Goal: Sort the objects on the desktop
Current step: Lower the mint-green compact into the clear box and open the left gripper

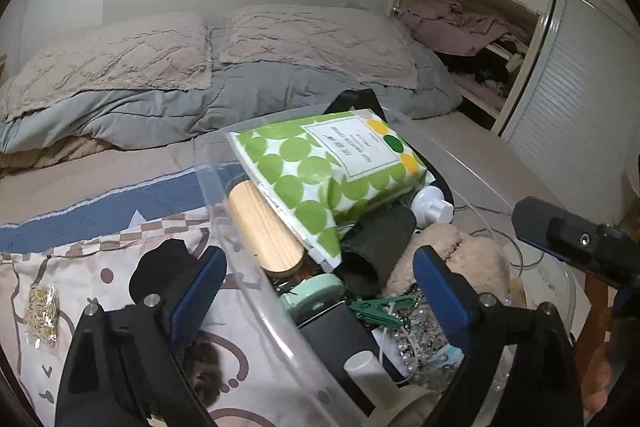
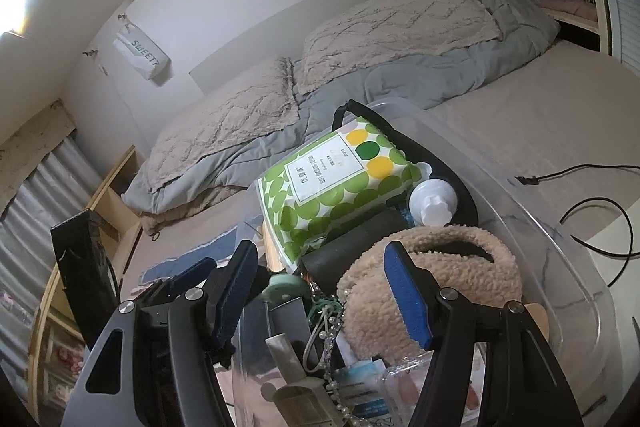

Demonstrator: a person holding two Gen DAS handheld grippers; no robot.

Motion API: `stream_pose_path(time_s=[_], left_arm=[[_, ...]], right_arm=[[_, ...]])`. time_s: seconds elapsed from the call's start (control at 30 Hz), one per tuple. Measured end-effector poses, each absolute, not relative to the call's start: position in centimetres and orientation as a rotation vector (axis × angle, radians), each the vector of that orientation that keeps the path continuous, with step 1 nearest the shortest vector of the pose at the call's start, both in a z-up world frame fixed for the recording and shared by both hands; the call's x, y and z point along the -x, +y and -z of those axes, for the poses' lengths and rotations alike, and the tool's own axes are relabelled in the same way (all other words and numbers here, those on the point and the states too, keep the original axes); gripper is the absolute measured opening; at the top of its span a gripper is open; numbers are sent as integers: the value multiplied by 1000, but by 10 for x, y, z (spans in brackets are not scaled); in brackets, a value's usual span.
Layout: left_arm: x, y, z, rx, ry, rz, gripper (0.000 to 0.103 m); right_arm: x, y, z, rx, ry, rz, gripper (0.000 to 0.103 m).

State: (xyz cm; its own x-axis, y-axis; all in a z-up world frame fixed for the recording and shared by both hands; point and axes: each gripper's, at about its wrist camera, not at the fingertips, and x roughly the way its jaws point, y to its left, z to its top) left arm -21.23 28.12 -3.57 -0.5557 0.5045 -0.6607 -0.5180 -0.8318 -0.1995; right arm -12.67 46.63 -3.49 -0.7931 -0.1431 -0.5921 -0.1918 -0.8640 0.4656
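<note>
Desktop objects fill a clear plastic storage bin (image 1: 256, 303) that sits on a bed, its near wall running between the left gripper's fingers in the left wrist view. Behind it lie a grey quilt (image 1: 168, 107) and two beige tufted pillows (image 1: 120, 59). On the wall hangs a white pouch (image 2: 142, 55) printed "SWEET" in grey letters, with a further character that cannot be read.

Largest in the bin is a soft white pack with green dots (image 1: 320, 179), plus two yellow dots and one dark green dot, leaning across the top of the pile. Its white label carries several lines of small print, too blurred to read in either view. Below it sit a beige fleecy bag (image 2: 384, 303), a pale wooden cylinder (image 1: 264, 231), a black cylinder (image 1: 376, 251) and a white plastic bottle (image 1: 432, 205). Smaller pieces lie toward the near end: a mint-green tape roll (image 1: 316, 293), a green clip (image 1: 372, 307), a string of pearl beads (image 2: 340, 407) and a white tube (image 1: 366, 367). Outside the bin, on the patterned sheet, rests a small clear bag of gold clips (image 1: 40, 311).

Over the bin's near wall, the left gripper (image 1: 320, 295) stands spread wide and grips nothing. Above the clutter, the right gripper (image 2: 320, 291) stands partly spread, the fleecy bag beside its right finger; whether the pad touches it cannot be told.
</note>
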Motion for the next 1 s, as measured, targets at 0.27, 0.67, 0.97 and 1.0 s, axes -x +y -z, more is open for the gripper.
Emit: stream_pose_path(time_s=[0.27,0.67,0.97,1.0], left_arm=[[209,268,32,985,31,-2366,95],[181,243,-9,875,50,-2412,95],[151,217,-45,789,55,-2474,100],[147,214,-47,780,53,-2482,101]], right_arm=[[128,459,34,1009,796,-2857,66],[116,448,19,971,646,-2876,66],[92,434,-7,873,493,-2876,89],[90,432,-10,872,493,-2883,90]])
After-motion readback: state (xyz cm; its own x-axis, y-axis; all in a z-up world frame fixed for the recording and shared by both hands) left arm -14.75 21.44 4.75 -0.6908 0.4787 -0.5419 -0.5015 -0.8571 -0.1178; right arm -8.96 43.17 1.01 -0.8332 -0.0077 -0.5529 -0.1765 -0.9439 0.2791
